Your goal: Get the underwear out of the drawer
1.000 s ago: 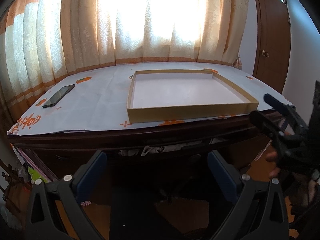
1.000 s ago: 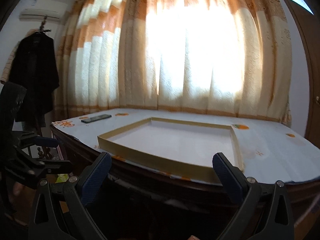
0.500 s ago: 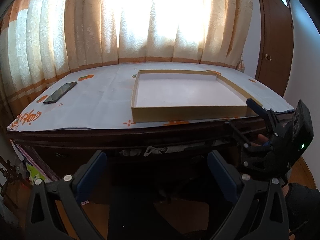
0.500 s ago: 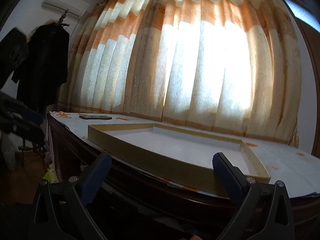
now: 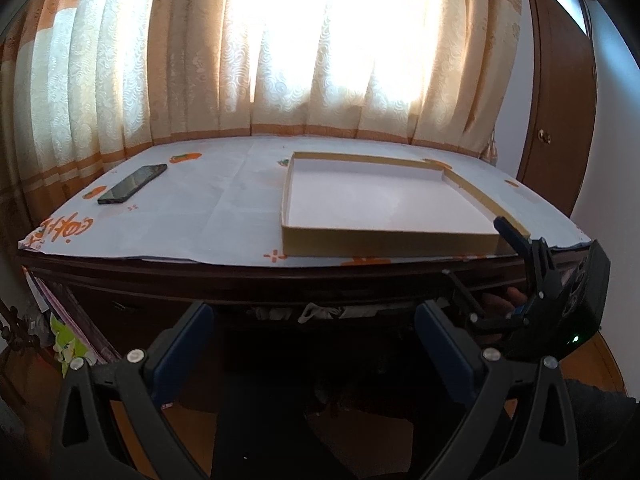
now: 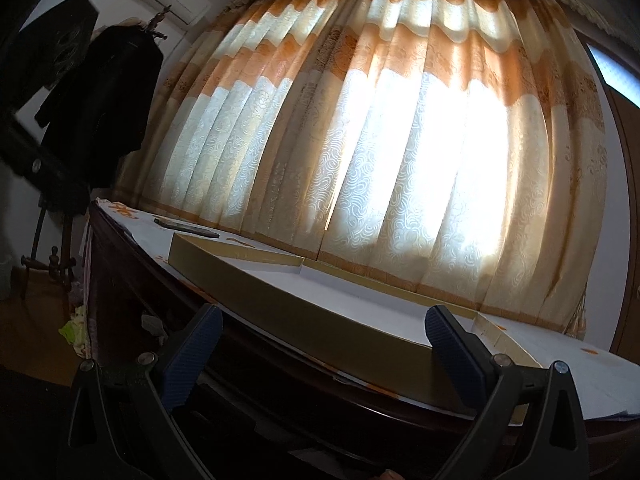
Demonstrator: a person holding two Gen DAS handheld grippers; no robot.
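Both tools are low in front of the desk (image 5: 280, 280), prob. because the target sits under the top, not on it. The left gripper (image 5: 312, 340) is held centred and level w/ the drawer (image 5: 320, 312) slot, fingers spread wide w/ nothing between them, so it looks lined up to reach straight in. The right gripper (image 6: 320, 344) is off to the desk's right end, seen in the left wrist view tilted in twd the drawer front w/ a hand behind it; its fingers are also spread apart & empty, pointing along the desk edge. I'd judge it's positioned to pull or steady the drawer front, but can't confirm contact. The underwear (image 5: 316, 312) is inside the drawer, just under the desk's front edge: only a thin strip of pale, crumpled fabric shows thru the narrow gap, looks soft & bunched, whitish-grey, no clear shape or count. The drawer seems barely open, so the gap prob. needs widening first. On top, a shallow cardboard tray (image 5: 384, 240) sits empty near the front edge, likely the drop spot right above the drawer; a phone (image 5: 132, 184) lies well apart at the far left on the printed table cover (image 5: 200, 216)
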